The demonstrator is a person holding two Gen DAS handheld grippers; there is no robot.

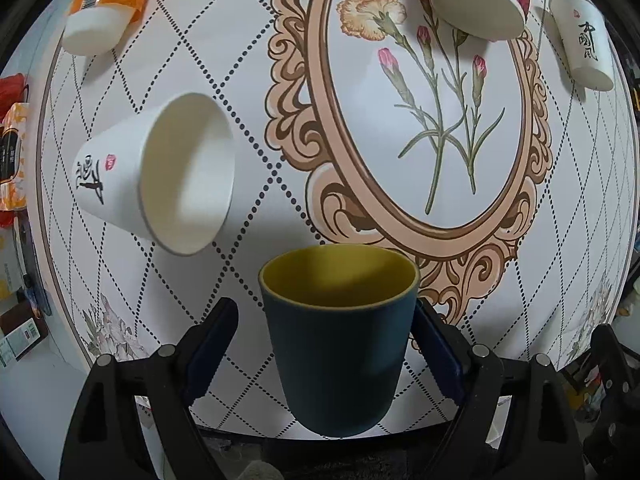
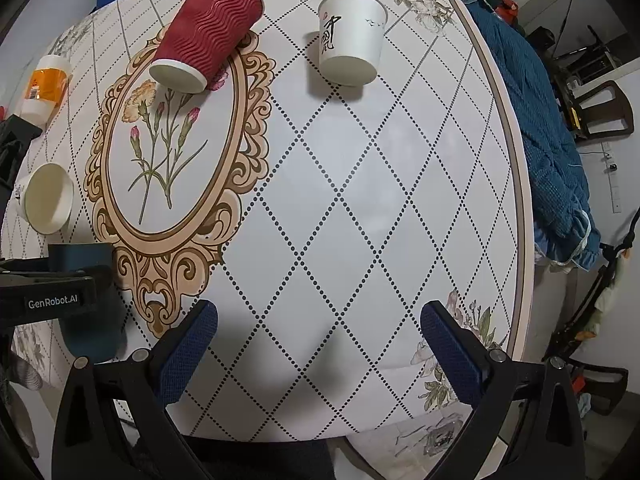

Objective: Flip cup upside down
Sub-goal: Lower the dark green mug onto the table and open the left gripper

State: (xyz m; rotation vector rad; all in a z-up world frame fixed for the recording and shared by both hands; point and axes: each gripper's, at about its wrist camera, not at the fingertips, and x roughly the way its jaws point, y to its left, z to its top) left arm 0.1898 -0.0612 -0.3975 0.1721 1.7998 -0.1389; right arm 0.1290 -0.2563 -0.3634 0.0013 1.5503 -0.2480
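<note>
Left gripper [image 1: 326,344] down low over the near edge of the desk [image 1: 256,92], fingers [image 1: 212,344] spread wide either side of the blue cup [image 1: 336,344]. Right pad tucked close against the cup wall, left pad clearly apart from it, so no firm clamp to call. Cup upright, yellow inside showing, mouth up, base near the desk rim. Just beyond on the left, a white paper cup [image 1: 160,172] with black brushwork, mouth open to the camera. Farther back, an orange-banded cup [image 1: 104,8], mouth down. Over to the right wrist view: right gripper [image 2: 320,356] hovering above bare diamond-patterned cloth, fingers [image 2: 188,352] wide apart, nothing between them. Red ribbed cup [image 2: 208,32] mouth down at the top of the ornate flower oval, another white cup [image 2: 352,36] with black characters mouth down to its right, well apart. Blue cup visible again at far left, behind the other gripper's black body.
</note>
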